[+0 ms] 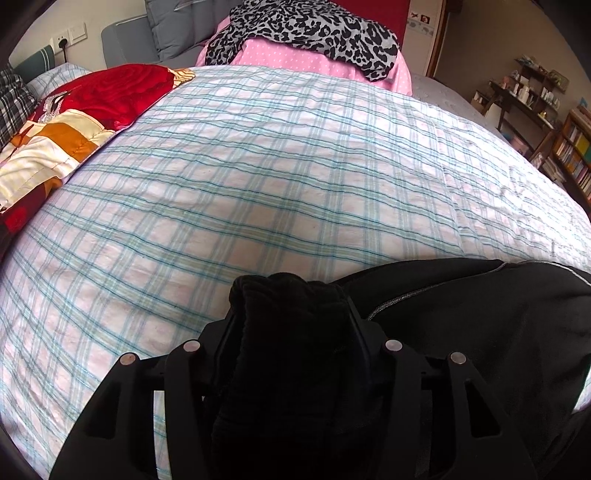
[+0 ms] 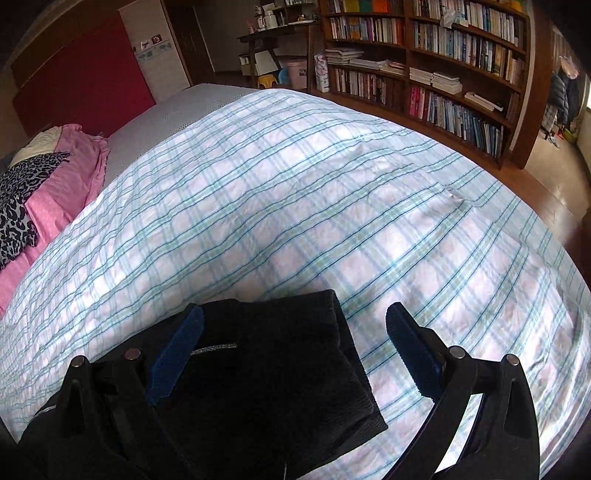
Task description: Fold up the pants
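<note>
Clamped on a thick bunch of black fabric, the left gripper [image 1: 291, 306] pinches one end of the dark pants [image 1: 480, 332], its fingers nearly lost against the cloth, so where finger ends and fabric begins is hard to make out. A thin silvery stripe runs along the pants just beside that grip. Over at the right gripper [image 2: 295, 325], the blue-padded fingers [image 2: 413, 354] stand spread wide; the pants' ribbed cuff lies flat between them, one pad touching it, the other clear of it over the bedding. Beneath the pants spreads a pink-and-white quilt with teal plaid lines [image 1: 258, 166]. Beyond the pants, at the quilt's far edge, sit a red and orange patchwork blanket [image 1: 74, 122] and a leopard-print garment on pink dotted cloth [image 1: 314, 33]. Past the quilt stands a wooden bookcase full of books [image 2: 443, 55]; its spines are too small to read.
</note>
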Demonstrator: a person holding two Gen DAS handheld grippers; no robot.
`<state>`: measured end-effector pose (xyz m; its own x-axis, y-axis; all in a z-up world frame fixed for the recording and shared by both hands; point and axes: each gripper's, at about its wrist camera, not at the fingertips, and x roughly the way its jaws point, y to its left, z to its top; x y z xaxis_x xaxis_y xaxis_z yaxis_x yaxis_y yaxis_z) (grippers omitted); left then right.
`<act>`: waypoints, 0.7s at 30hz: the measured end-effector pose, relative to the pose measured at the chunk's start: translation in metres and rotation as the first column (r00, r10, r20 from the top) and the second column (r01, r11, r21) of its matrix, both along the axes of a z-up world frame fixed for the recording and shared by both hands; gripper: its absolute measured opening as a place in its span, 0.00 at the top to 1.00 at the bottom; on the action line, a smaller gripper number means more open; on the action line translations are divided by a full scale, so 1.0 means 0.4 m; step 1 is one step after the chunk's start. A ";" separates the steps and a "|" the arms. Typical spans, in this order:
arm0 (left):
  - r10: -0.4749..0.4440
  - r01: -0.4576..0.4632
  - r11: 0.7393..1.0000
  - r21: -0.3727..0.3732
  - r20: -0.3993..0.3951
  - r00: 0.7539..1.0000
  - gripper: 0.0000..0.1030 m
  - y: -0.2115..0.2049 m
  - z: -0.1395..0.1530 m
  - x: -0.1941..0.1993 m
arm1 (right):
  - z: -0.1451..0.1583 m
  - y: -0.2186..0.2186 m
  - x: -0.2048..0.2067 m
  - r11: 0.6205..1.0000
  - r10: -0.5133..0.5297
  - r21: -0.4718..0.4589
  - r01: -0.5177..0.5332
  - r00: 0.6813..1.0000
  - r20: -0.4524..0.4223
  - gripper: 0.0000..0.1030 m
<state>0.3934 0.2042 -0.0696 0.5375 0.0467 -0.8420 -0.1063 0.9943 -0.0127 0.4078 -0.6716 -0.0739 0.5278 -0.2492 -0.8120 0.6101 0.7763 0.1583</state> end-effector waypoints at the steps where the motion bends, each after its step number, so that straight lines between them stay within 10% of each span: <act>1: 0.001 -0.001 1.000 0.003 -0.001 1.000 0.49 -0.001 -0.001 0.002 | -0.011 0.003 0.004 1.000 0.004 0.006 -0.004 1.000 -0.008 0.12; 10: 0.002 -0.002 1.000 0.017 0.011 1.000 0.57 -0.012 0.007 0.000 | 0.011 0.046 0.024 0.997 0.064 -0.040 -0.064 0.998 -0.008 0.72; 21: 0.021 0.001 0.991 -0.133 0.161 0.987 0.66 0.025 0.135 -0.080 | 0.174 0.106 -0.098 0.986 0.084 -0.155 -0.066 0.990 0.111 0.75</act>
<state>0.3613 0.2142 -0.0155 0.6674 -0.0529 -0.7428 -0.1018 0.9816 -0.1613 0.3685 -0.6292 -0.0045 0.6388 -0.3203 -0.6996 0.5333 0.8397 0.1026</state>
